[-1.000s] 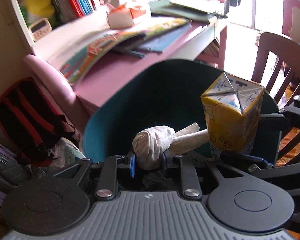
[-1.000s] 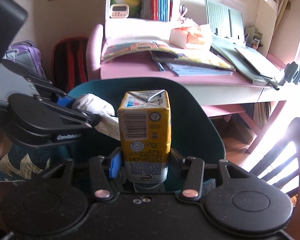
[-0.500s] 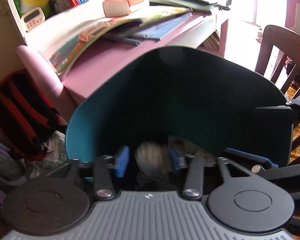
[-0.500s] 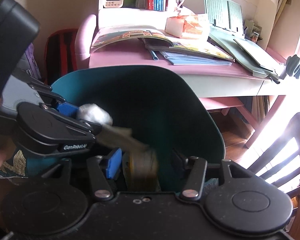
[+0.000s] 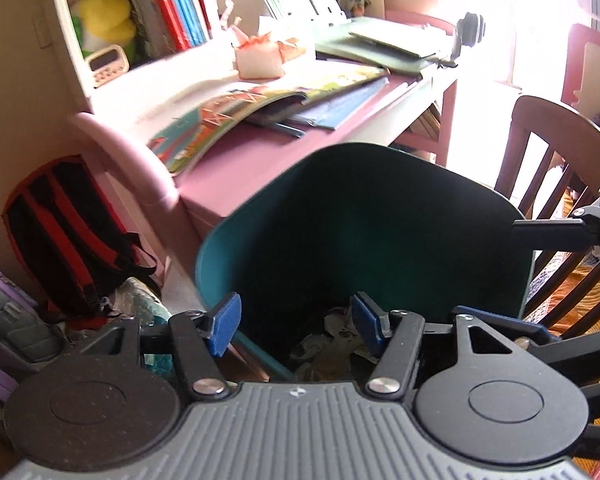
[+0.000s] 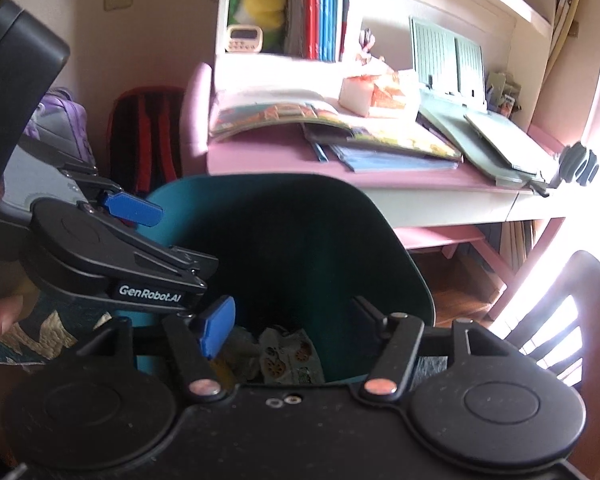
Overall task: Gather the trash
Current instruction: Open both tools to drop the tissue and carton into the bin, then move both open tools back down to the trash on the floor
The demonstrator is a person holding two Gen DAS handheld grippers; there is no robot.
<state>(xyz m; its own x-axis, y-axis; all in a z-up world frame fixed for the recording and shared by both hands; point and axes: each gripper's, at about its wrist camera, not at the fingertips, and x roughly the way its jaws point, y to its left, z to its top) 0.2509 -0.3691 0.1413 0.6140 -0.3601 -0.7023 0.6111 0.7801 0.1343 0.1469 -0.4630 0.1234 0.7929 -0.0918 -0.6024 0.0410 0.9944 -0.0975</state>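
My left tongs (image 5: 296,326) and right tongs (image 6: 288,326), jaws just opened and empty, hang over the teal bin (image 5: 380,216), crumpled trash (image 6: 288,354) inside.

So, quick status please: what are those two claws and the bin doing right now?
Left gripper and right gripper open, jaws just widened, nothing between the fingers. Both over the teal bin. Crumpled trash lies inside. Nothing in the way.
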